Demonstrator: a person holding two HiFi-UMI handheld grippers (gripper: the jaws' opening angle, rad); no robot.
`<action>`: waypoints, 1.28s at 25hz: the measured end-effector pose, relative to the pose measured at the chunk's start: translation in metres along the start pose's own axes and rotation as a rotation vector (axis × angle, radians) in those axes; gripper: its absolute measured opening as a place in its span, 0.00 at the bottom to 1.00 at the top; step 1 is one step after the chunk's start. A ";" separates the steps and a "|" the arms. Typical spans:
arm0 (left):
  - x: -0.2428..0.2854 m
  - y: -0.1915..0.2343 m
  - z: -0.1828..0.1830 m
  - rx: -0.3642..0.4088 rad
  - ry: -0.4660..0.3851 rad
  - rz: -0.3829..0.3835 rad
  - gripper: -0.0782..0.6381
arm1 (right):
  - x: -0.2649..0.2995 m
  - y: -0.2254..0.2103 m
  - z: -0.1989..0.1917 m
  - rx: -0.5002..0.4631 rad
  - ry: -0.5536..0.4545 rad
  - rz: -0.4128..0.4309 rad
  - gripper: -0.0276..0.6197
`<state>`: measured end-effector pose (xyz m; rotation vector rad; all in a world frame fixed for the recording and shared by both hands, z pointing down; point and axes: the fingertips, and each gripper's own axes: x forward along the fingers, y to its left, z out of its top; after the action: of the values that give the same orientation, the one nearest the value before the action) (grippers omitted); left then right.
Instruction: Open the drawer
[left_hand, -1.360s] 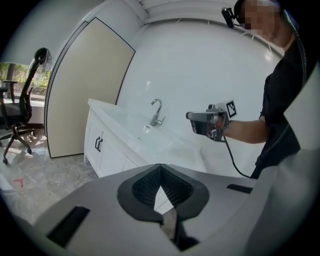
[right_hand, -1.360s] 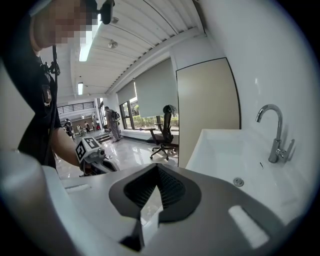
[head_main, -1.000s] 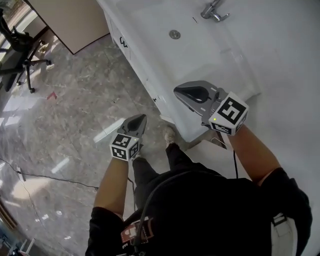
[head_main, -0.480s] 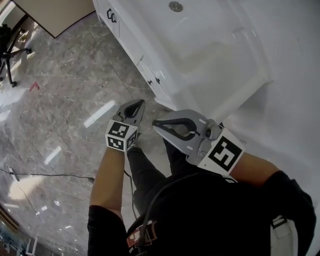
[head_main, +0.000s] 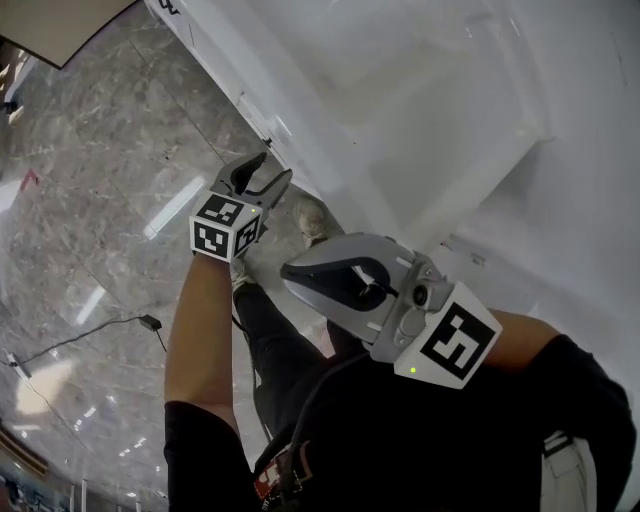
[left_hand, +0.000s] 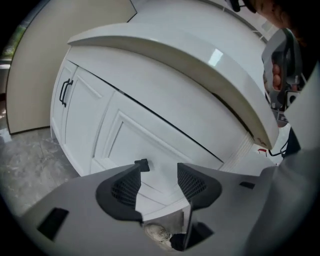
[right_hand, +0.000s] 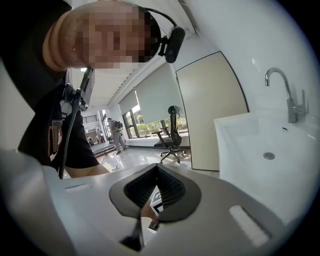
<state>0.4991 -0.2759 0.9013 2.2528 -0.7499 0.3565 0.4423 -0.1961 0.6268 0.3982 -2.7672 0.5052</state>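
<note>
— 2 grippers are in shot. How are the arms held?
— The bare left forearm (head_main: 195, 320) reaches forward and down, toward the white cabinet under the counter (left_hand: 175, 50). The right forearm (head_main: 520, 338) is bent in front of the dark-clothed torso, so its gripper lies across the body and points to the left of the head view.
— What about the left gripper?
— The left gripper (head_main: 272, 170) (left_hand: 160, 170) has its jaws wide apart. They have just been opening, and nothing is between them. The tips are near the cabinet front.
— Where is the drawer?
— The drawer (left_hand: 150, 140) is a white recessed panel just beneath the counter's front edge, and it is closed flush. A small black knob (left_hand: 143, 163) sits right beside the tip of the gripper's left jaw. Whether they touch, I cannot tell.
— And the right gripper?
— The right gripper (head_main: 295, 275) (right_hand: 157, 172) has its jaws pressed together on nothing. It is apart from the cabinet.
— Anything else?
— There is a grey marble floor (head_main: 110, 170) with 1 pale shoe (head_main: 312, 215) on it, just below the left gripper. Further along the counter's front edge, a cabinet door carries a black bar handle (left_hand: 64, 92).
</note>
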 end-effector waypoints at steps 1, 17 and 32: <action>0.009 0.002 0.002 -0.015 0.002 -0.005 0.40 | -0.004 -0.004 0.002 0.002 -0.005 0.001 0.04; 0.046 0.032 -0.002 -0.299 -0.066 -0.151 0.40 | -0.007 -0.014 0.014 0.018 -0.043 0.023 0.04; 0.047 0.036 -0.006 -0.309 -0.043 -0.118 0.27 | -0.006 -0.014 0.015 -0.003 -0.040 0.027 0.04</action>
<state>0.5141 -0.3118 0.9468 2.0054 -0.6425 0.1261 0.4488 -0.2128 0.6158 0.3741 -2.8148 0.5044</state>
